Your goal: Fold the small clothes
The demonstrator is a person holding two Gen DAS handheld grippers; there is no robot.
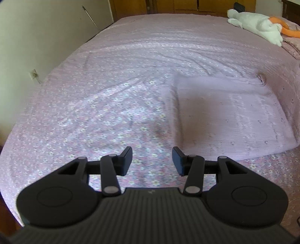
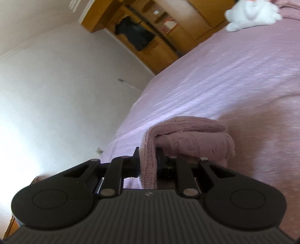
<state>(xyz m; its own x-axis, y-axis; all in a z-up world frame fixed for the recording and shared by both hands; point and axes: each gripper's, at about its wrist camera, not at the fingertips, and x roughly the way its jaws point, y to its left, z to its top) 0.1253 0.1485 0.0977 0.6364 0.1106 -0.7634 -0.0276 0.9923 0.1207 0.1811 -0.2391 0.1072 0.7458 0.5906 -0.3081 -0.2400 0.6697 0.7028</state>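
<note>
A pink knit garment [image 1: 230,116] is lying flat on the bed as a folded rectangle. In the right wrist view, a bunched fold of pink knit [image 2: 150,150] is hanging pinched between jaws.

Cloth [image 2: 187,135] hides the right gripper [image 2: 148,161] inner pad faces; its lower end drops behind the gripper body. Folded piece [image 1: 230,116] in left view is smeared, right edge cut by the frame. Plush toy [image 2: 251,13] is blurred and cropped at the top. Wardrobe [image 2: 150,33] contents too blurred to identify.
</note>
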